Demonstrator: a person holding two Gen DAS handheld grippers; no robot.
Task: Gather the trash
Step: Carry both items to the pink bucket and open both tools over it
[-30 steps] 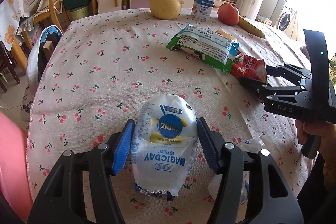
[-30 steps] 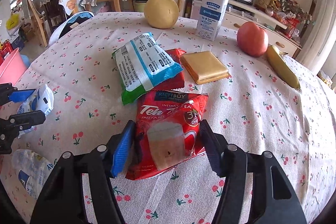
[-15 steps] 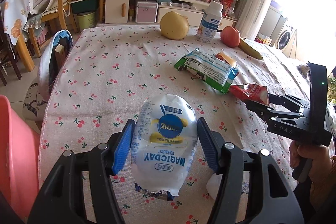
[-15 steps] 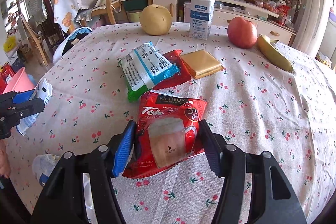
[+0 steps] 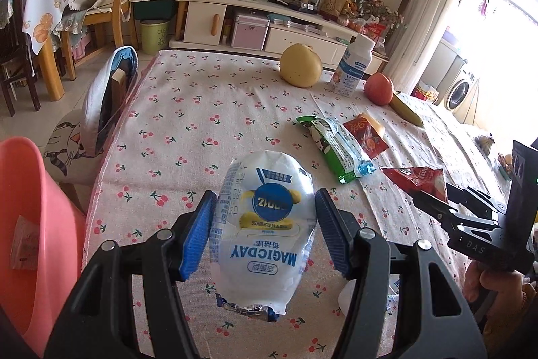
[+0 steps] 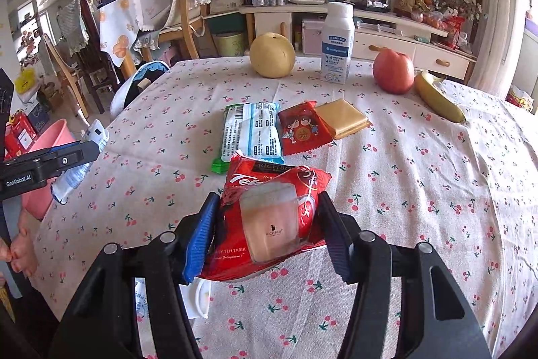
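Your left gripper (image 5: 265, 231) has the white MAGICDAY pouch (image 5: 264, 234) squarely between its fingers, blue pads pressed against both flanks; the pouch hangs clear of the worktop (image 5: 201, 110), its crimped foil end pointing back toward you. Your right gripper (image 6: 265, 231) holds the red tea sachet (image 6: 269, 217) the same way. Its fingers are closing, and the pads already pinch the sachet at both edges, buckling it; it too is lifted off the cloth.

To the left of the worktop's edge stands the pink bin (image 5: 37, 224), with a scrap of paper inside; in the right wrist view it shows just behind your left gripper. A chair (image 5: 107, 103) draped with a bag stands beside the bin at the worktop's side.

On the worktop ahead of the sachet lie a green-and-white snack wrapper (image 6: 252, 130), a small red packet (image 6: 302, 130) touching it, and a tan flat packet (image 6: 343, 118) partly under that one. Further back stand a yellow pear (image 6: 272, 56), a white bottle (image 6: 336, 46), a red apple (image 6: 393, 71) and a banana (image 6: 437, 100), well apart from both grippers. Near you, under the fingers, a crumpled white wrapper (image 6: 198, 295) lies on the cloth.
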